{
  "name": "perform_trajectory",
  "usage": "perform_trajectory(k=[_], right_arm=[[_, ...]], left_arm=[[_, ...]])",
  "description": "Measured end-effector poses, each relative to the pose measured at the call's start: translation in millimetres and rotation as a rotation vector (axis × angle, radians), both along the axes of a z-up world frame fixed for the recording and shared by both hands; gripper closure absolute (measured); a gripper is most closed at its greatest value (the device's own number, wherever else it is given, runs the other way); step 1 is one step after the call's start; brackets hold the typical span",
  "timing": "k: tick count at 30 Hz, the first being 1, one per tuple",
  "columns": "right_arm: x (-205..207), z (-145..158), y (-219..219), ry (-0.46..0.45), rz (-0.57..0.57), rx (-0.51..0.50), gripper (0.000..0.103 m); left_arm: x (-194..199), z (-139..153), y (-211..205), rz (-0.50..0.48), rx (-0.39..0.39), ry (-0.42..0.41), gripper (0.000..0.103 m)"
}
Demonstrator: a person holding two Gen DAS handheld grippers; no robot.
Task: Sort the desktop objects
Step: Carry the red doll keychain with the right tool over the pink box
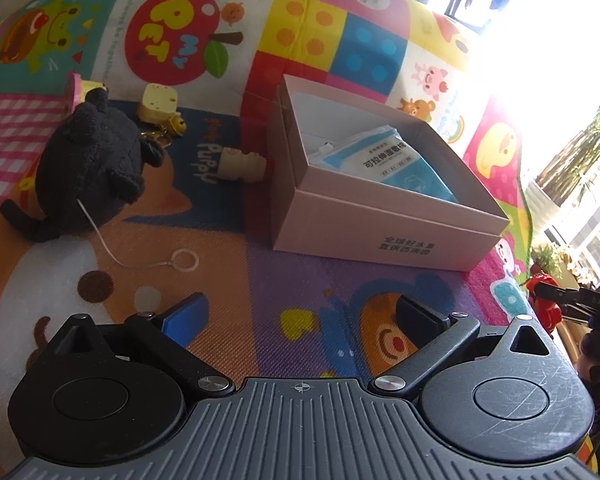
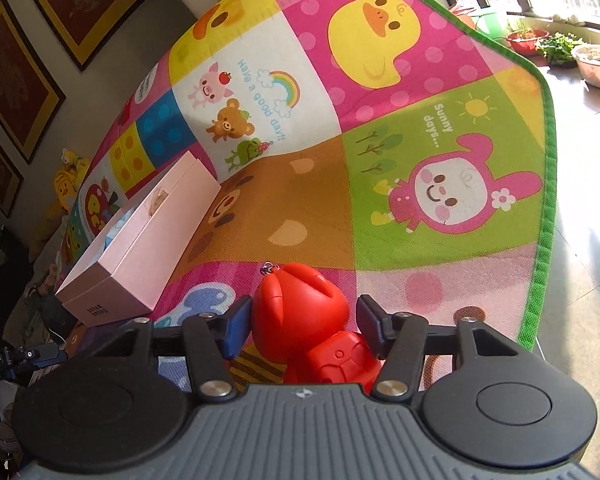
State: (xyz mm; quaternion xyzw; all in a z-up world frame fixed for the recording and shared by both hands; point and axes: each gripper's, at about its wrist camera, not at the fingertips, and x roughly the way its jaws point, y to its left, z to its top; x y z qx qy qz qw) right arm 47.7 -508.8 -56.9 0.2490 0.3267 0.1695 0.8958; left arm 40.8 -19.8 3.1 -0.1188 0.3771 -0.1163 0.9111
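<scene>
2 views cover a bright cartoon play mat (image 1: 260,248). From the left wrist, the left gripper (image 1: 300,312) hovers over the mat with its fingers spread wide and nothing between them. Ahead and to the right sits an open pink box (image 1: 384,236), with a blue-and-white packet (image 1: 396,164) lying inside it. To the left of the box, a cream toy bottle (image 1: 242,164) lies on its side, its far end just beside the box wall. Further left is a black plush toy (image 1: 88,164), whose white cord ends in a small ring (image 1: 186,260) on the mat. Behind the plush are a cheese-shaped toy (image 1: 158,106) and a small yellow keychain figure (image 1: 176,125). At the right edge, the tip of the other gripper shows against something red, too small to read.

From the right wrist, the right gripper (image 2: 305,326) has a red bear figure (image 2: 304,308) between its fingers, its head forward and a small metal loop on top. The left pad touches the bear's head; the right pad stands a little off it, so the fingers are narrowed around it without a firm hold. The bear is near the mat's front edge, and the pink box lies to the left, well apart.
</scene>
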Motion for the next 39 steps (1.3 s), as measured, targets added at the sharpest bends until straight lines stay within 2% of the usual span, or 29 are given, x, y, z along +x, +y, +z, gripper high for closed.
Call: perform_trajectory(k=[1,4,6,9,11,14,17,19,22,24,25,31,34,36,39], right_arm=[[-2.0,2.3,0.7,-0.008,0.009,0.022,0.052],[-11.5,12.0,9.6,-0.044,0.073,0.098,0.052],[-17.8,21.9,23.6,-0.057,0.114,0.111,0.052],[-28.1,44.3,58.8,-0.094,0.232,0.130,0.052],[-33.2,62.9,97.1,-0.117,0.364,0.124,0.052],[-32.5,75.0,158.2,-0.090,0.554,0.081,0.052],[-27.9,69.2,213.3,-0.020,0.690,0.006,0.052],[-28.7,69.2,237.4,-0.028,0.733,-0.025,0.051],[-29.0,76.3,257.6,-0.060,0.706,-0.106,0.051],[-32.5,78.8,264.6,-0.103,0.644,-0.218,0.045],[-33.1,79.1,265.0,-0.110,0.613,-0.263,0.039],[-30.0,74.2,248.4,-0.075,0.397,-0.451,0.018],[-35.3,72.9,253.5,-0.093,0.344,-0.542,0.018],[-41.4,73.7,263.4,-0.128,0.357,-0.569,0.018],[-56.1,74.2,291.0,-0.248,0.390,-0.687,0.018]], left_arm=[[-0.1,0.3,0.0,0.000,-0.002,0.000,0.001],[-1.7,1.0,0.8,-0.002,-0.006,-0.002,0.001],[-2.1,1.0,1.2,-0.002,-0.009,-0.002,0.001],[-4.4,2.0,2.9,-0.001,-0.017,-0.005,0.001],[-6.2,2.9,4.7,0.004,-0.024,-0.009,0.001],[-10.1,3.7,7.9,0.013,-0.031,-0.018,0.001],[-16.2,5.9,14.4,0.029,-0.040,-0.035,0.001],[-20.6,7.8,20.1,0.042,-0.034,-0.045,0.001],[-28.2,12.2,27.6,0.053,0.003,-0.067,0.001],[-33.6,15.3,32.0,0.046,0.019,-0.084,0.001],[-36.2,16.7,34.1,0.043,0.022,-0.092,0.001],[-47.1,20.0,39.0,0.002,0.021,-0.130,0.000],[-45.0,14.3,34.5,-0.009,0.027,-0.126,0.000],[-42.7,10.2,32.6,0.008,0.044,-0.116,0.000],[-42.8,6.2,29.5,0.019,0.086,-0.104,0.000]])
